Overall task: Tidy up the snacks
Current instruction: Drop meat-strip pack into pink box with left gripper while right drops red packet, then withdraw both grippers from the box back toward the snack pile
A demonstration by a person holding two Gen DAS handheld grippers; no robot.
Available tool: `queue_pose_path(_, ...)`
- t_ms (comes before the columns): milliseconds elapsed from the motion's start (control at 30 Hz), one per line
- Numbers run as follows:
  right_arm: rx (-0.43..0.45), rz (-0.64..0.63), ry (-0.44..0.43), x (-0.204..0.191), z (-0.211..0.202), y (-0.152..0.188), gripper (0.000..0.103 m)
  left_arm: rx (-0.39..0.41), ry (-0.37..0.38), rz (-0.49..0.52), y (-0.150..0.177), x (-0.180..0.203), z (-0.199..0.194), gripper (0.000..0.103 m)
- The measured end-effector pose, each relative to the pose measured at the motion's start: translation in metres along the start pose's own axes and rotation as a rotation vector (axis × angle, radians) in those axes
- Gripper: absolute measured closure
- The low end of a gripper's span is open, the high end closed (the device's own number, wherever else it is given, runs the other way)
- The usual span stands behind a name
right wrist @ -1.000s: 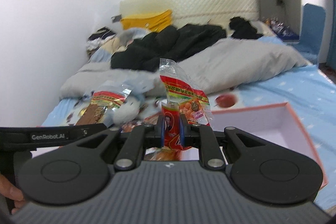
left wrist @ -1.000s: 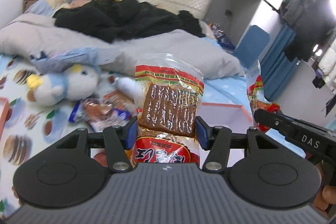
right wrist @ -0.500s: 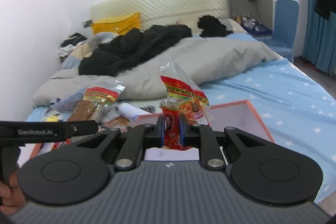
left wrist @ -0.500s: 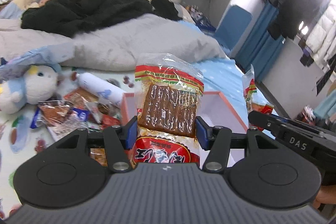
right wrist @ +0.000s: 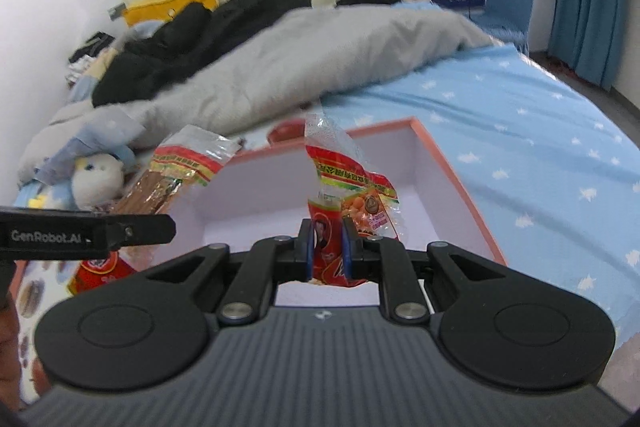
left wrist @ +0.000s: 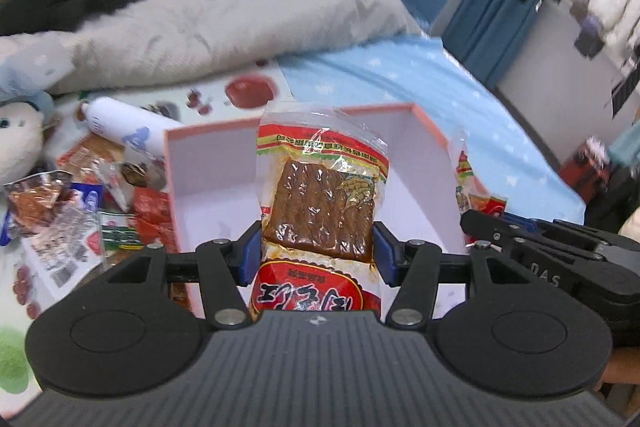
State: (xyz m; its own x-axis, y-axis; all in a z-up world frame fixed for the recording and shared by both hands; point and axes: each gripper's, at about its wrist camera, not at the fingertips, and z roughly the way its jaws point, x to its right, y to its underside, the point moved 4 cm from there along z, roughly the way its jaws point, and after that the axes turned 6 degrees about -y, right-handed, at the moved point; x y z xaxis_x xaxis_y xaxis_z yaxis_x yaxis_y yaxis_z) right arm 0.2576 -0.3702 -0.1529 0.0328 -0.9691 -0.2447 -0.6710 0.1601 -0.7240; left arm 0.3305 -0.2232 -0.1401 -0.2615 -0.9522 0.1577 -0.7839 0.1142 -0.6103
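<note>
My left gripper (left wrist: 316,253) is shut on a clear packet of brown snack slab (left wrist: 320,203) with a red label, held over the pink-rimmed white box (left wrist: 208,163). In the right wrist view that same brown snack packet (right wrist: 176,171) hangs at the left over the box (right wrist: 452,163). My right gripper (right wrist: 327,247) is shut on a thin red packet of orange snacks (right wrist: 348,187), also above the box's inside. In the left wrist view the red packet (left wrist: 468,183) shows at the right, beside the other gripper's black body.
Several loose snack packets (left wrist: 80,203) and a white bottle (left wrist: 124,131) lie left of the box on the bed. A plush toy (left wrist: 16,143) sits further left. A grey duvet (left wrist: 224,15) and black clothes (right wrist: 192,39) lie behind. The blue starred sheet (right wrist: 540,131) stretches right.
Both grippers have swung right and sunk toward the box, each keeping its packet. The box now fills the middle of both views; the plush toy has slid to the left edge.
</note>
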Motion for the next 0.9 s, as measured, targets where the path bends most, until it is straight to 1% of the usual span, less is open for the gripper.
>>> queue_pose_path(67, -0.022, 0.013, 0.001, 0.005, 0.006, 0.006, 0.086, -0.015, -0.013, 0.017, 0.003, 0.004, 0.012, 0.042)
queue_pose_path(167, -0.054, 0.027, 0.008, 0.015, 0.015, 0.012, 0.086, -0.047, 0.008, 0.003, 0.007, 0.005, 0.028, 0.041)
queue_pose_path(300, -0.095, 0.049, 0.021, 0.027, 0.031, 0.02, 0.084, -0.068, 0.007, 0.01, 0.007, 0.005, 0.043, 0.041)
queue_pose_path(333, -0.101, 0.059, 0.027, 0.03, 0.034, 0.022, 0.079, -0.073, 0.015, 0.008, 0.007, 0.004, 0.046, 0.041)
queue_pose_path(367, -0.101, 0.068, 0.035, 0.033, 0.036, 0.023, 0.078, -0.082, 0.028, 0.002, 0.008, 0.004, 0.048, 0.041)
queue_pose_path(400, -0.107, 0.075, 0.042, 0.034, 0.037, 0.025, 0.077, -0.091, 0.04, -0.005, 0.009, 0.003, 0.049, 0.032)
queue_pose_path(433, -0.113, 0.08, 0.043, 0.035, 0.04, 0.025, 0.073, -0.098, 0.041, -0.01, 0.009, 0.002, 0.05, 0.025)
queue_pose_path(467, -0.115, 0.089, 0.04, 0.037, 0.04, 0.027, 0.069, -0.101, 0.031, -0.013, 0.009, 0.001, 0.051, 0.016)
queue_pose_path(500, -0.117, 0.1, 0.037, 0.038, 0.041, 0.028, 0.064, -0.094, 0.027, -0.011, 0.009, 0.0, 0.05, 0.016)
queue_pose_path(533, -0.121, 0.11, 0.043, 0.039, 0.04, 0.03, 0.054, -0.086, 0.028, -0.01, 0.009, -0.001, 0.048, 0.016)
queue_pose_path(567, -0.119, 0.112, 0.049, 0.039, 0.039, 0.03, 0.05, -0.08, 0.03, -0.01, 0.008, -0.003, 0.047, 0.016)
queue_pose_path(667, -0.117, 0.114, 0.061, 0.036, 0.035, 0.032, 0.052, -0.061, 0.028, -0.011, 0.005, -0.007, 0.038, 0.015)
queue_pose_path(733, -0.108, 0.116, 0.05, 0.033, 0.03, 0.03, 0.052, -0.043, 0.021, -0.008, 0.003, -0.01, 0.028, 0.015)
queue_pose_path(900, -0.055, 0.105, 0.032, 0.021, 0.009, 0.02, 0.052, 0.006, 0.009, -0.004, -0.002, -0.016, -0.004, 0.015)
